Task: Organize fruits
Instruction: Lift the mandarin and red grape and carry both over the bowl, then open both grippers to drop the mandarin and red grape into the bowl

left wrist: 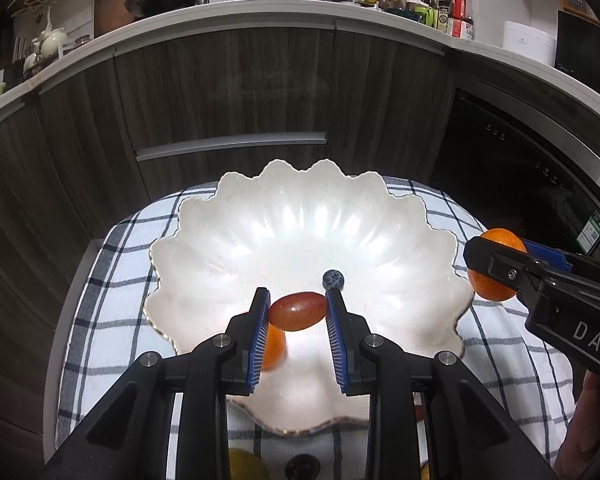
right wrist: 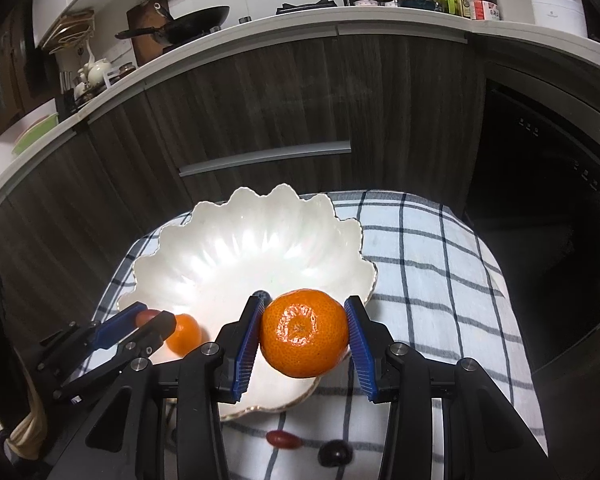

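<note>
Right wrist view — checked cloth (right wrist: 420, 264), dark cabinets (right wrist: 260, 100); tongs (right wrist: 305, 334) clamping mandarin (right wrist: 304, 332).

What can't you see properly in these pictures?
- Left wrist view: the small orange in the bowl is mostly behind the left gripper's finger.
- Left wrist view: a yellow fruit is cut off by the bottom edge.
- Right wrist view: the blueberry is nearly hidden behind the right gripper.
- Both views: bottle labels are too small to read.
</note>
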`<control>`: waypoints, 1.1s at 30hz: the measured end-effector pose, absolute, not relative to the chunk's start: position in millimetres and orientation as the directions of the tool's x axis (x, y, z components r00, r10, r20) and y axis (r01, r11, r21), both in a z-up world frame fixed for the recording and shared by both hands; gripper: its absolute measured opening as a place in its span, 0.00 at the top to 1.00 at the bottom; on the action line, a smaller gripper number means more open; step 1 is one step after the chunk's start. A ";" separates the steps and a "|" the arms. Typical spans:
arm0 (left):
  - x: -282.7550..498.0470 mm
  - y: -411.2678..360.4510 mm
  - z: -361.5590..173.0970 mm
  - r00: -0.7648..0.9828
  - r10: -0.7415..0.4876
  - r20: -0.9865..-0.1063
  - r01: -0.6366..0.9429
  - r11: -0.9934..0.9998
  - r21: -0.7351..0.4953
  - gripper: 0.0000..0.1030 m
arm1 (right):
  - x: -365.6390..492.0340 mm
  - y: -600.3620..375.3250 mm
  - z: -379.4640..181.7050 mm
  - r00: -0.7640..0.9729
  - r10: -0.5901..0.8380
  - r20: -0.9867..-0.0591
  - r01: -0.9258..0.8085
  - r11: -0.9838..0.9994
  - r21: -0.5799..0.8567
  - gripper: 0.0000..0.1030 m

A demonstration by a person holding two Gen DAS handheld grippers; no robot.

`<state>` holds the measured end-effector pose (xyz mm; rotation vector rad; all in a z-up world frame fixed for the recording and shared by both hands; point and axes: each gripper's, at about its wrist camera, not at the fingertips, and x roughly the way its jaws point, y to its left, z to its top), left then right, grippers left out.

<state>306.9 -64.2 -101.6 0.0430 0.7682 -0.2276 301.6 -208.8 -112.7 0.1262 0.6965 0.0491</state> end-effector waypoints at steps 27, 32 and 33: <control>327.5 -71.1 -113.8 0.677 -0.169 -0.716 0.217 0.976 -0.025 0.42 | 331.2 -215.3 -132.0 0.716 0.095 -0.691 0.021 0.987 0.158 0.57; 322.8 -66.2 -110.8 0.682 -0.164 -0.713 0.204 0.979 -0.030 0.34 | 325.3 -218.7 -127.1 0.739 0.091 -0.668 0.030 0.985 0.168 0.31; 321.6 -65.3 -110.4 0.682 -0.161 -0.713 0.200 0.979 -0.030 0.33 | 324.3 -218.8 -125.5 0.743 0.087 -0.663 0.033 0.986 0.166 0.30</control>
